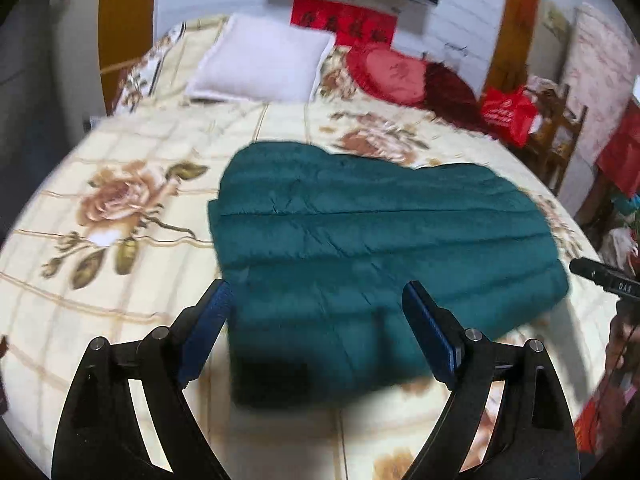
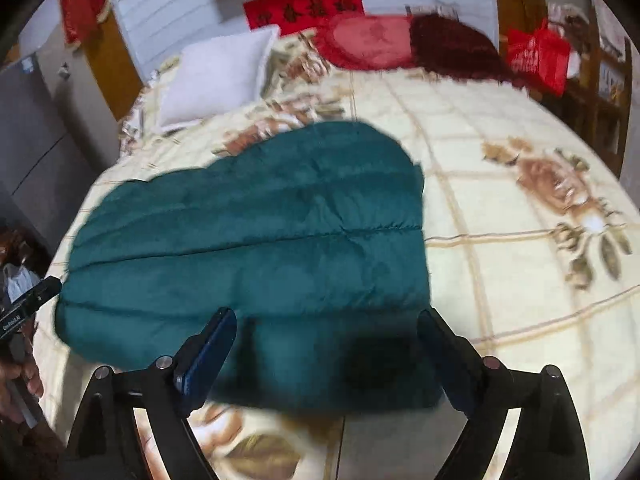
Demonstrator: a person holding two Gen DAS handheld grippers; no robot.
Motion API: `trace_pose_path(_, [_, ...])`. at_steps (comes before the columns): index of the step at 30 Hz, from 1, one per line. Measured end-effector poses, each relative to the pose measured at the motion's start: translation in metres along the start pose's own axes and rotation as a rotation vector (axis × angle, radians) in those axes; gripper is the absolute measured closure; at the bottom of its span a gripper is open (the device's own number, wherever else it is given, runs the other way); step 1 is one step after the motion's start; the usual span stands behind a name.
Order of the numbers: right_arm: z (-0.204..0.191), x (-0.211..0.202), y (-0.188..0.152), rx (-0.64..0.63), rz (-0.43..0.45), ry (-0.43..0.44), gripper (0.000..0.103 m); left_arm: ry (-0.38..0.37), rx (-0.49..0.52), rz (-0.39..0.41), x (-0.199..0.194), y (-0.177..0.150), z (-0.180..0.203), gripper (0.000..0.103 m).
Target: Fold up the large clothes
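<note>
A dark teal quilted jacket [image 1: 360,232] lies folded flat on the cream floral bedspread [image 1: 120,152], its stitched bands running across. My left gripper [image 1: 318,292] hovers over the jacket's near left part, open, its blue pads [image 1: 212,320] wide apart and touching nothing. In the right wrist view the same jacket [image 2: 260,240] spreads to the left. My right gripper [image 2: 328,316] is open above the jacket's near right corner with nothing pinched. Both views are blurred.
A white pillow [image 1: 260,64], a red heart cushion [image 1: 392,72] and a dark red cushion [image 1: 452,92] lie at the head of the bed. A red bag [image 1: 512,112] sits on a wooden chair [image 1: 560,132] to the right. Grey cabinet [image 2: 36,140] stands left.
</note>
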State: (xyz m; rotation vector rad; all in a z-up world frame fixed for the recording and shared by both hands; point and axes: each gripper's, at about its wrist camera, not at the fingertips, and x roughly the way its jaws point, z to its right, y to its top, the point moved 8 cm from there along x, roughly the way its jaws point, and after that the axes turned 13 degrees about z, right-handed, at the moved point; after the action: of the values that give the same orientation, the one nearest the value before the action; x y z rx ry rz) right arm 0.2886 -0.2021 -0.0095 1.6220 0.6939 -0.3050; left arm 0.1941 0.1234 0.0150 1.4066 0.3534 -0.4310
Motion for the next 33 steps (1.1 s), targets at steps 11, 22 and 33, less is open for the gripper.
trace_pose_path(11, [-0.046, -0.145, -0.046, -0.074, 0.061, -0.032, 0.012, 0.113, 0.144, -0.013, -0.109, -0.047, 0.031, 0.015])
trace_pose_path(22, [-0.056, -0.241, -0.094, -0.102, 0.130, -0.066, 0.012, 0.281, 0.077, -0.022, -0.175, -0.068, 0.035, 0.015])
trace_pose_path(33, [-0.060, -0.271, -0.111, -0.083, 0.149, -0.085, 0.012, 0.148, 0.035, -0.098, -0.195, -0.093, 0.071, 0.015])
